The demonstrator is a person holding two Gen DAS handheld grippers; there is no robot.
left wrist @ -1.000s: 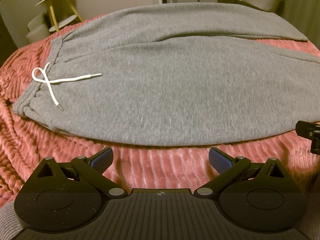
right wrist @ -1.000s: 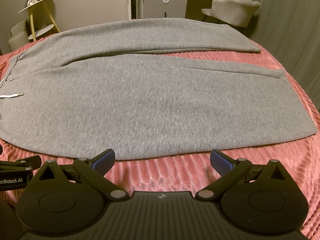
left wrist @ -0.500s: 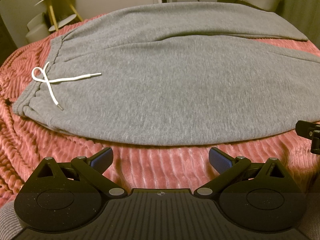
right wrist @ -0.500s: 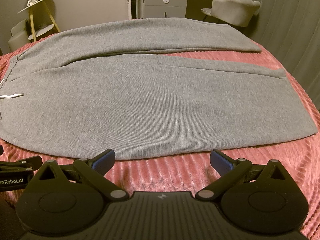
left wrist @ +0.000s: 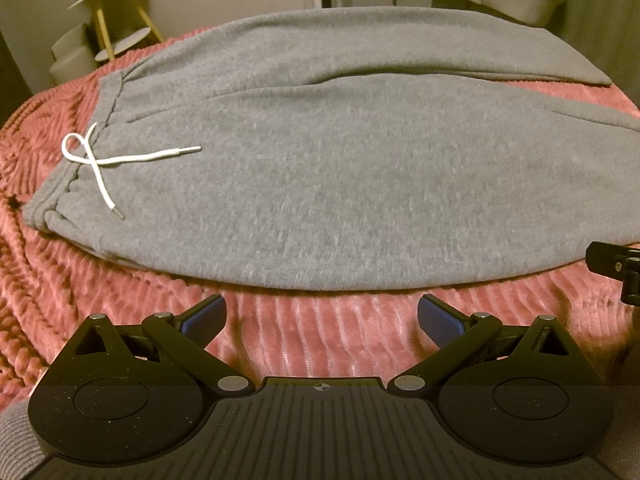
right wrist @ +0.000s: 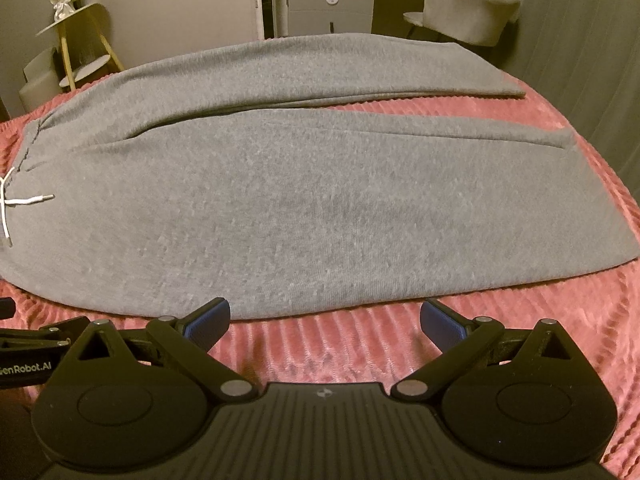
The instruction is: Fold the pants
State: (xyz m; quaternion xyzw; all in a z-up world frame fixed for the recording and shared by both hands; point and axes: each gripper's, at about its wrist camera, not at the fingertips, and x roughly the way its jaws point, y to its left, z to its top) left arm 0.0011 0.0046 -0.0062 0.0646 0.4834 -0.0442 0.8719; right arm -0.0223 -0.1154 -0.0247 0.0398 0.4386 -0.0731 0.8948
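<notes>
The grey sweatpants [left wrist: 340,184] lie spread flat on a bed covered by a pink ribbed blanket [left wrist: 320,340], waistband to the left with its white drawstring [left wrist: 100,164] loose on the cloth and both legs running to the right. The left tongs [left wrist: 320,316] and the right tongs [right wrist: 325,320] each stand wide open with nothing between their blue pads, just short of the near edge of the nearer leg, not touching it. Behind the bed stand a grey chair [right wrist: 468,12] and a grey cabinet [right wrist: 330,10].
</notes>
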